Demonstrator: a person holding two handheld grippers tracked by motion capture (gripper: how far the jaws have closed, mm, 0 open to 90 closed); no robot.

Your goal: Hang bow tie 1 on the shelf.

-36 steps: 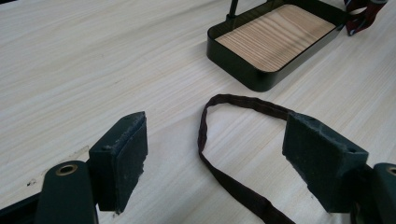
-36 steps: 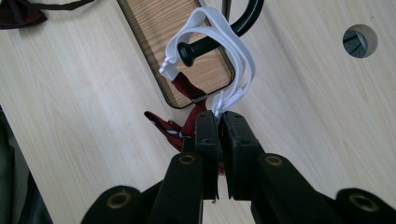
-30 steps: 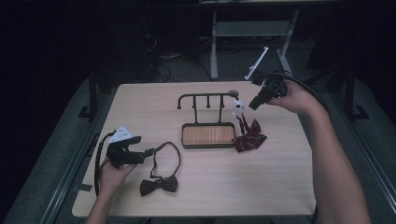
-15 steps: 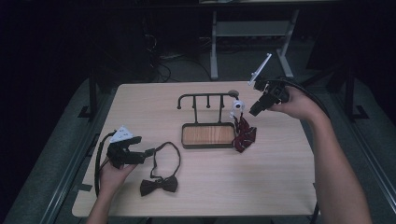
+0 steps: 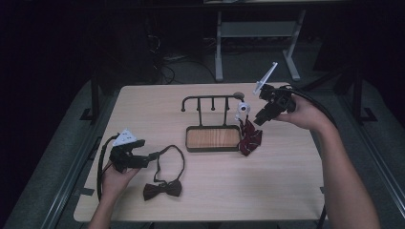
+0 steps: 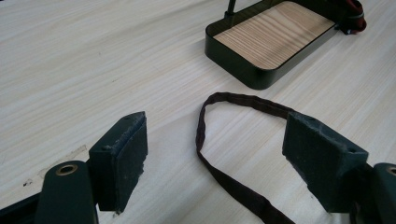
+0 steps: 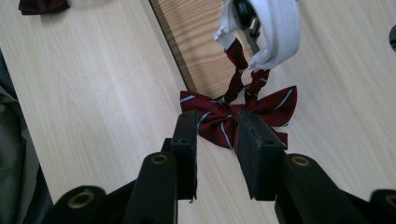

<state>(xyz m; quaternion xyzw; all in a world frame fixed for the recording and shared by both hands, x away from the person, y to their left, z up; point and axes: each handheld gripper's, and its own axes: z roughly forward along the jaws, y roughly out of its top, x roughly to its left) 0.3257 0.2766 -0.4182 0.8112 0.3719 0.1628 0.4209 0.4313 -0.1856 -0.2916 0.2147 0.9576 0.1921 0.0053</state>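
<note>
- The striped bow tie (image 7: 236, 114) you are working on is dark red with thin pale stripes, its two wings spread from a pinched knot; its red straps run up to a white band (image 7: 275, 32) looped over the end peg of the rack.
- In the high view that tie (image 5: 249, 137) hangs at the right end of the black rack (image 5: 210, 102), touching the right edge of the wood-floored tray (image 5: 212, 138), about mid-table.
- Your right gripper (image 5: 260, 117) is held just right of and above the tie; its jaws have just been opening and now stand partly spread, with nothing pinched between them. In the right gripper view the tie lies just beyond the tips (image 7: 217, 135).
- Your left gripper (image 5: 143, 157) rests at the near left of the table (image 5: 286, 191), jaws spread wide and holding nothing.
- The thin strap (image 6: 219, 140) of a dark brown bow tie (image 5: 162, 190) lies on the table between those jaws, untouched; the tie itself sits near the front edge.
</note>
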